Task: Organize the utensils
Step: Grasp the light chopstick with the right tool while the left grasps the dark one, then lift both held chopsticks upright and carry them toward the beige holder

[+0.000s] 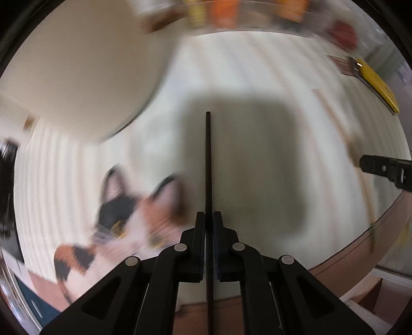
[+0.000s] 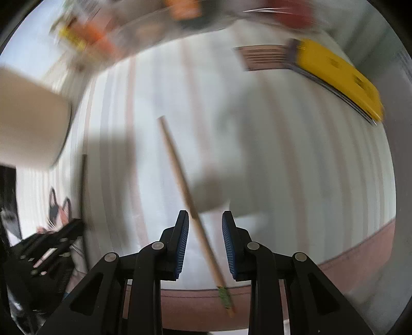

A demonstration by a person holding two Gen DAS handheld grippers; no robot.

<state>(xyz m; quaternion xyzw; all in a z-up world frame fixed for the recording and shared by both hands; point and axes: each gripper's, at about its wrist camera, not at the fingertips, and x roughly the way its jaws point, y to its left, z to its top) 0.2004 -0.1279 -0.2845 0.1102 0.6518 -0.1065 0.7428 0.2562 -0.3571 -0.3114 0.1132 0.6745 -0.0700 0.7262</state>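
Note:
My left gripper [image 1: 208, 219] is shut on a thin black chopstick [image 1: 208, 159] that points straight ahead above the striped white cloth. My right gripper [image 2: 205, 219] is open. A wooden chopstick [image 2: 180, 172] with a green patterned end lies on the cloth and runs between its fingers, untouched by either pad. A large beige cup [image 1: 77, 72] stands to the left; it also shows at the left edge of the right wrist view [image 2: 28, 121]. The right gripper's tip shows at the right edge of the left wrist view [image 1: 386, 170]. Both views are motion-blurred.
A yellow book [image 2: 342, 77] lies on a striped mat at the far right. A calico cat picture [image 1: 123, 216] is on the cloth at the left. Blurred orange and red items [image 1: 221, 13] line the far edge. The table's front edge [image 2: 360, 247] is brown.

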